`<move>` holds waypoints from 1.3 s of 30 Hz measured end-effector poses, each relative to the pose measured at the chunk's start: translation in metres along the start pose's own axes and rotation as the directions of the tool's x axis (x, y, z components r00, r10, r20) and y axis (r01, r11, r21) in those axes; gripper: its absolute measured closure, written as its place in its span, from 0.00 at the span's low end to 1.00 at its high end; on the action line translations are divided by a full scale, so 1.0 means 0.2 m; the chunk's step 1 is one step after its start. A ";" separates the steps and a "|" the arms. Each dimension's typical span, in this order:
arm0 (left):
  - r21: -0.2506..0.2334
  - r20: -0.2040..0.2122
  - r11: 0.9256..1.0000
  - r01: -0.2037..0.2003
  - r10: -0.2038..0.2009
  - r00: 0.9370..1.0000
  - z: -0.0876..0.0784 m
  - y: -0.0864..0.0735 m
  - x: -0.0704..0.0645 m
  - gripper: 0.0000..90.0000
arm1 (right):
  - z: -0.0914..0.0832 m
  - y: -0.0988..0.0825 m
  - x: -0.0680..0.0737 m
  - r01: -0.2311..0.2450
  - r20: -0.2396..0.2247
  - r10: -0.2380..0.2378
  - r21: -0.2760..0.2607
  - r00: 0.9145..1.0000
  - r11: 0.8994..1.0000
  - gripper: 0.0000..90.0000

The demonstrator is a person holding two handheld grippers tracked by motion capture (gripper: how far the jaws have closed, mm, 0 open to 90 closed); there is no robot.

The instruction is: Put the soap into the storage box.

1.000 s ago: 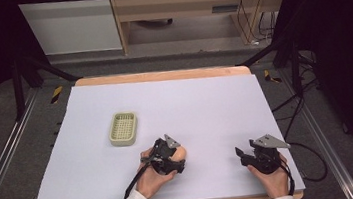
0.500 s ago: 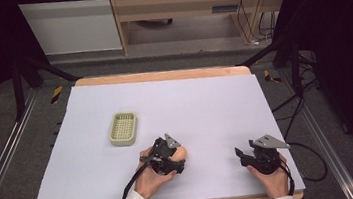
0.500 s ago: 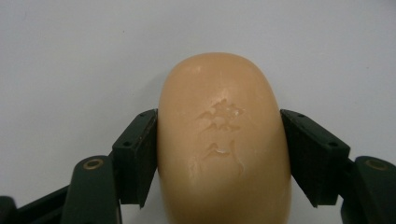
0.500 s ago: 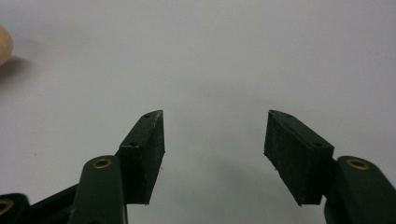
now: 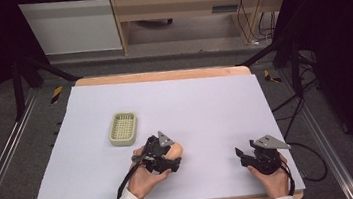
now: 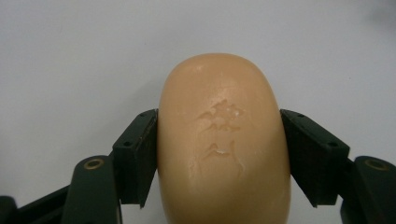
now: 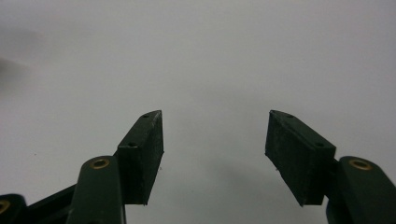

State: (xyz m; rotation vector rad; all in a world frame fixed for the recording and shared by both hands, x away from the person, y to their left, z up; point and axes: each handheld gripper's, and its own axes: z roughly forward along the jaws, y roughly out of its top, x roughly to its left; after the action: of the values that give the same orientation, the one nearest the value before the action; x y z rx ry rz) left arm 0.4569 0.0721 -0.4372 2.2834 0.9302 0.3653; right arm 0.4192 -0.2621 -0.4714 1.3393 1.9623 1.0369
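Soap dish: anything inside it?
High view: the soap dish looks empty, only its slotted floor showing; what is beneath it is covered. The soap bar is clamped in the left gripper, apart from the dish.

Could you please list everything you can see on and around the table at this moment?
soap bar: one, tan-orange, clamped between the jaws of the left gripper, near the front middle of the sheet
soap dish: one, pale green, slotted, empty, on the sheet behind and left of the soap bar
sheet: one, white, covering most of the table
table: one, light wood, edge showing around the sheet
left gripper: one, black, shut on the soap bar
right gripper: one, black, jaws apart with nothing between them, over the front right of the sheet
hands: two, each holding a gripper, light sleeves at the front edge
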 end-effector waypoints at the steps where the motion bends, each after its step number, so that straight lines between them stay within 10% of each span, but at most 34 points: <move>1: 0.000 0.002 1.000 0.001 -0.001 1.000 0.00 0.00 0.00 0.35 | 0.00 0.00 0.00 -0.002 0.000 0.002 0.000 1.000 1.000 0.41; 39: -0.065 -0.046 0.995 0.069 -0.072 0.996 -0.21 0.00 0.19 0.35 | 0.00 0.00 0.00 -0.009 -0.004 0.009 0.000 1.000 1.000 0.40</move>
State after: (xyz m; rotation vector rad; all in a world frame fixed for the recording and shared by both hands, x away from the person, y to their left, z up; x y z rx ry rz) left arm 0.4652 0.1173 -0.4048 2.1865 1.0069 0.4153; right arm 0.4188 -0.2629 -0.4713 1.3474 1.9609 1.0450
